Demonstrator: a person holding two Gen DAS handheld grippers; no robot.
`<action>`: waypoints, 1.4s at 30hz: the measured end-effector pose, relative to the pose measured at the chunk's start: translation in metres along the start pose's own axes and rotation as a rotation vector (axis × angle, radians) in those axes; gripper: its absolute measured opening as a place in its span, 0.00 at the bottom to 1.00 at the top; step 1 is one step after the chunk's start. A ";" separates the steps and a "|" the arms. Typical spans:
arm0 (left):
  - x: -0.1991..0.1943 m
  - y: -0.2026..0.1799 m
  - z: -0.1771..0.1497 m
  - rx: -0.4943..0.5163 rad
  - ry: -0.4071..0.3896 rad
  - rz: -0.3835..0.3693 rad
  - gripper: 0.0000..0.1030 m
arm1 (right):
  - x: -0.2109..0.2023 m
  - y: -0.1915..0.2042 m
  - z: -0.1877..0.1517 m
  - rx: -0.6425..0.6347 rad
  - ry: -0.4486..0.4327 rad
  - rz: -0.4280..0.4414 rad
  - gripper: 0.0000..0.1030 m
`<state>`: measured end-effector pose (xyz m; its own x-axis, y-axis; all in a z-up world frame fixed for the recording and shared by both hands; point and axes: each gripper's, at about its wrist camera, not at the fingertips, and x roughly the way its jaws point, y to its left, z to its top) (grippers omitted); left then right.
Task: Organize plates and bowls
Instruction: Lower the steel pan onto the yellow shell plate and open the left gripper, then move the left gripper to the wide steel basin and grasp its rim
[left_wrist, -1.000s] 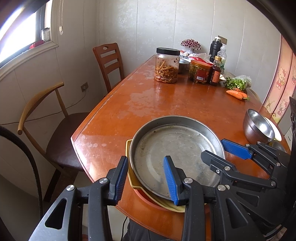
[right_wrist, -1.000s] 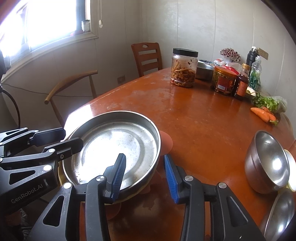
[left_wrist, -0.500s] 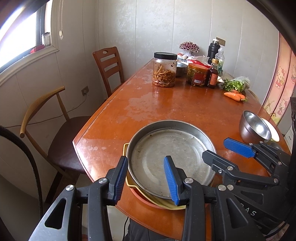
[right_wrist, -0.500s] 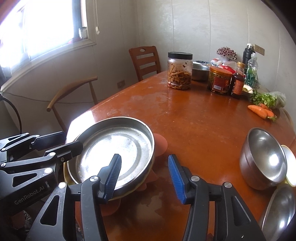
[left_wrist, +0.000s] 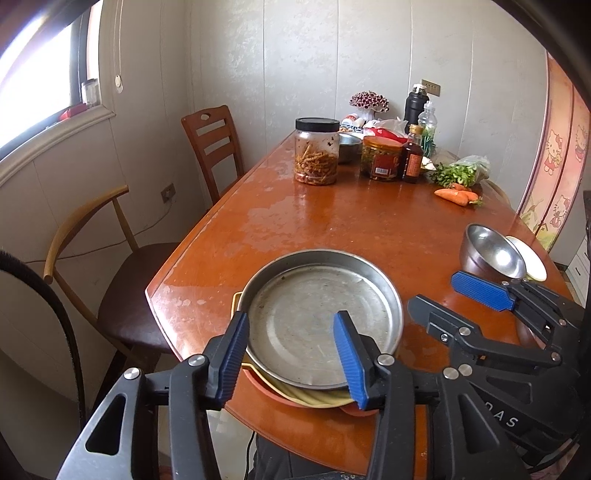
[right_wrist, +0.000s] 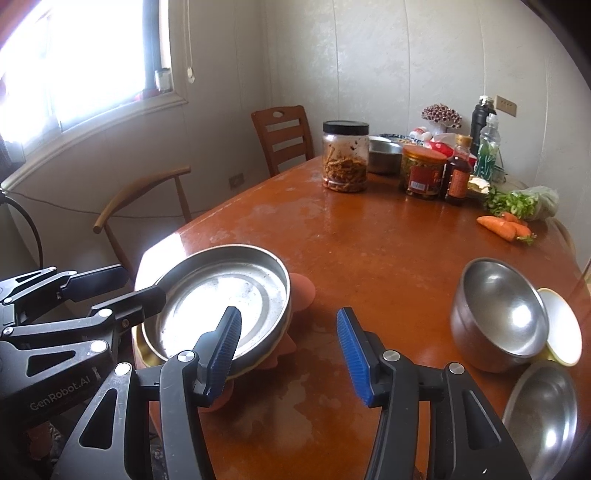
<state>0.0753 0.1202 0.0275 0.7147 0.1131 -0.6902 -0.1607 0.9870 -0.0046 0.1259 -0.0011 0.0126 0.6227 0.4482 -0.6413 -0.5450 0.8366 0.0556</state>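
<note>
Left claw is opening over the pan, gripping nothing; right claw gapes empty above the bench.

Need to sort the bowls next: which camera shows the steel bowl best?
The right wrist view: the steel bowl is large, its inside and wall plain. The left wrist view shows it small at the right edge, behind the right gripper.

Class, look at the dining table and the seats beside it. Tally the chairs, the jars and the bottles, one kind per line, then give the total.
Chairs: 2
Jars: 2
Bottles: 3
Total: 7
</note>
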 end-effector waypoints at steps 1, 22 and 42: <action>-0.002 -0.002 0.000 0.003 -0.003 -0.001 0.47 | -0.004 -0.001 0.000 0.001 -0.007 -0.002 0.55; -0.034 -0.053 0.008 0.057 -0.051 -0.031 0.54 | -0.075 -0.034 -0.007 0.044 -0.131 -0.077 0.71; -0.048 -0.120 0.010 0.126 -0.058 -0.078 0.63 | -0.133 -0.091 -0.031 0.116 -0.214 -0.174 0.74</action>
<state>0.0674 -0.0024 0.0683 0.7601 0.0384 -0.6486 -0.0190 0.9991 0.0369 0.0755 -0.1465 0.0689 0.8120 0.3408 -0.4738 -0.3594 0.9316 0.0540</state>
